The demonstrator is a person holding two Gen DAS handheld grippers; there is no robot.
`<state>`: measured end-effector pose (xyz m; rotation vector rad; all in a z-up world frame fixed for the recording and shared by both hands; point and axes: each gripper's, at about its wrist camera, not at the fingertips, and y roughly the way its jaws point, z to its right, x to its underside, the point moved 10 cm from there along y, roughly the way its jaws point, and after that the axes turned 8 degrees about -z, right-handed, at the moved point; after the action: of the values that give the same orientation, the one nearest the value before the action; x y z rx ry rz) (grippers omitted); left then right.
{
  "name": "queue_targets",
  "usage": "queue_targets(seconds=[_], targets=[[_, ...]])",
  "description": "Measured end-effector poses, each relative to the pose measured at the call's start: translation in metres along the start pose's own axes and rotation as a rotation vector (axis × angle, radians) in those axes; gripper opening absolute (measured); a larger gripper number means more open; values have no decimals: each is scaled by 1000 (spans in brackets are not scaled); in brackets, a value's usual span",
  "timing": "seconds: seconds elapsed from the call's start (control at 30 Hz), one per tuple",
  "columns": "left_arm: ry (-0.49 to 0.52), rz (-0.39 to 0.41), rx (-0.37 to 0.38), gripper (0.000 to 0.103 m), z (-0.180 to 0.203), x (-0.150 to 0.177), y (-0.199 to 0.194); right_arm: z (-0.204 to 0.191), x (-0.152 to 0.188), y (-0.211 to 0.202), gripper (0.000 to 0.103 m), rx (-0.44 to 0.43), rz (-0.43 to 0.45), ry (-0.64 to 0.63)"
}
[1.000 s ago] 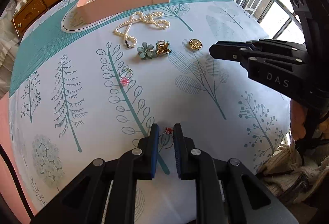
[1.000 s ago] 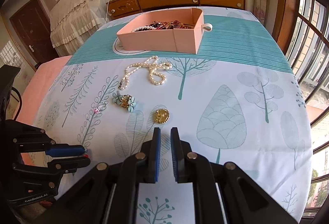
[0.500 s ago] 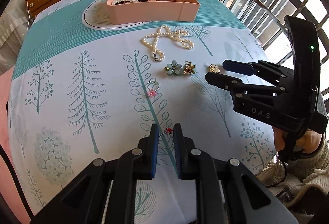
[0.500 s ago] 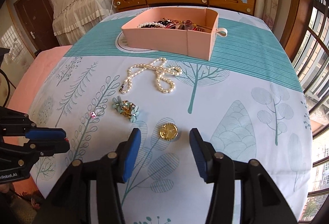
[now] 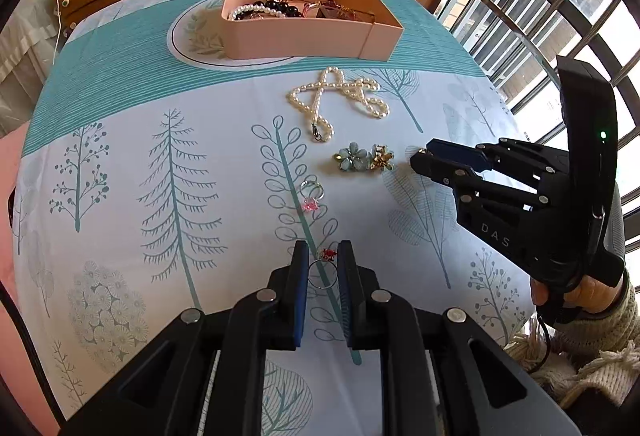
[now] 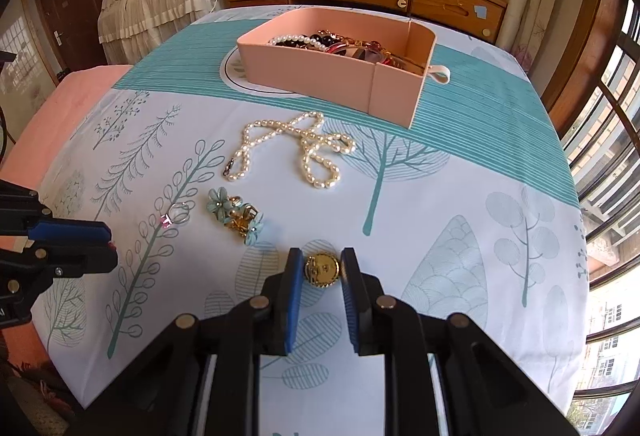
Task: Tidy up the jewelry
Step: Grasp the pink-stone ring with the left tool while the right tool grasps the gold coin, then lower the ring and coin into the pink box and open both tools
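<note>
One pink box (image 5: 304, 40) sits far back on the tablecloth (image 5: 120, 164), heaped with beads and bangles (tangled). Before it lie one pearl necklace (image 5: 340, 96), one flower brooch (image 5: 363, 157) and one pink-stone ring (image 5: 311, 196). The left gripper (image 5: 323, 260) pinches a red-stone ring (image 5: 325, 268). The right gripper (image 6: 318, 268) is closing around one gold button (image 6: 322, 270).

Glossy pearl necklace (image 6: 292, 148) on matt cloth tablecloth (image 6: 460, 196).

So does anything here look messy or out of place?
Yes: the pearl necklace lies in a tangled heap on the tablecloth, and a flower brooch and pink-stone ring lie loose outside the pink box.
</note>
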<state>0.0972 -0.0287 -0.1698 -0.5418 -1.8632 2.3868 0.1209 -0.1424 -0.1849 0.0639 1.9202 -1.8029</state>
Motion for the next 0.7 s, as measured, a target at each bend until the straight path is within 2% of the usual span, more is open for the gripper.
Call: queue_targets(seconds=[0.1, 0.23, 0.43, 0.57, 0.7], targets=[[-16, 23, 1, 12, -7, -15, -8, 2, -11, -13, 19, -19, 34, 11], [-47, 54, 4, 12, -18, -44, -20, 5, -39, -44, 19, -33, 122, 14], [-121, 97, 70, 12, -30, -98, -36, 12, -94, -74, 19, -97, 216, 57], [-186, 106, 128, 12, -34, -138, -25, 21, -123, -64, 19, -173, 206, 124], [-280, 101, 200, 12, -43, -163, -7, 31, -141, -36, 19, -210, 166, 198]])
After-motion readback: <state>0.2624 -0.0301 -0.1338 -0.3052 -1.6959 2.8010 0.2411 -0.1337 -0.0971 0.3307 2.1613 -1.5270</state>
